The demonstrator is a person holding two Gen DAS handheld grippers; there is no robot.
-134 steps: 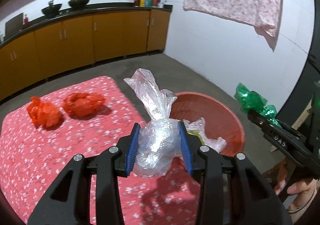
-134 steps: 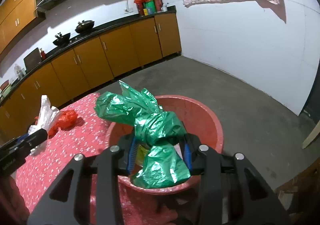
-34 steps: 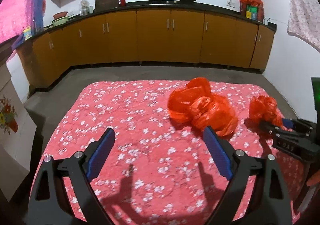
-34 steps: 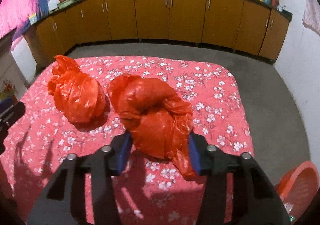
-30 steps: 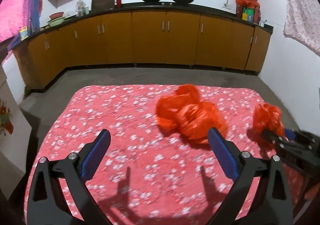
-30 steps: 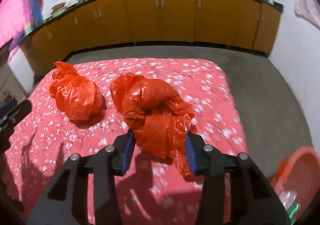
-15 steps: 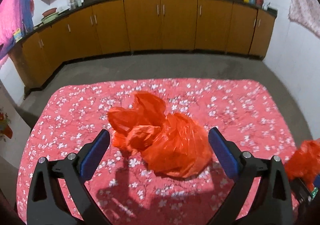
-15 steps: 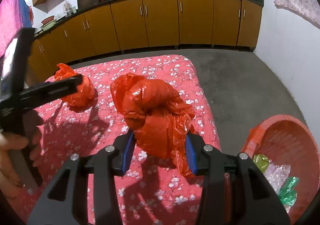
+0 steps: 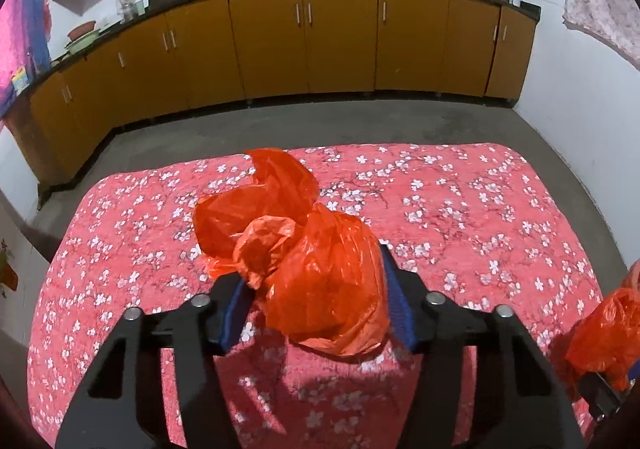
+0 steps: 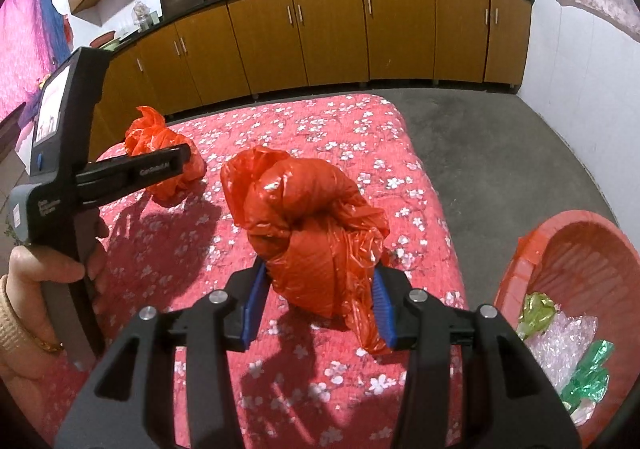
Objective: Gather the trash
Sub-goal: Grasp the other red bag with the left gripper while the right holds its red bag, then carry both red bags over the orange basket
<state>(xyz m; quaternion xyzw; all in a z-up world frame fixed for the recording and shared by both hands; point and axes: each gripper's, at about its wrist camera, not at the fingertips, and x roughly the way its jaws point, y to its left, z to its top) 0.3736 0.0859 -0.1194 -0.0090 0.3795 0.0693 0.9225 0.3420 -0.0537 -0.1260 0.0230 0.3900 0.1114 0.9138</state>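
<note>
1. Two knotted orange-red plastic bags of trash. One bag [image 9: 320, 273] sits on the floral red tablecloth [image 9: 460, 209], between the blue pads of the left gripper [image 9: 314, 297]; jaws have just been closing and both pads now press its sides.
2. The other bag [image 10: 312, 233] is clamped in the right gripper [image 10: 318, 309], apparently lifted off the cloth, with a loose tail hanging by the right pad.
3. Key relation: red plastic basin [image 10: 576, 281] sits on the floor off the table's right edge, lower right of the right gripper. It already holds green and clear crumpled bags [image 10: 560, 341]. Right hand is nearer the basin, so its bag likely goes in first; the left bag has to cross the table.
4. Left bag's knot end points up and away from the gripper.
5. Writing: pale lettering on the left gripper's finger and body in the right view, too small to read. Packets on the far counter unreadable.
</note>
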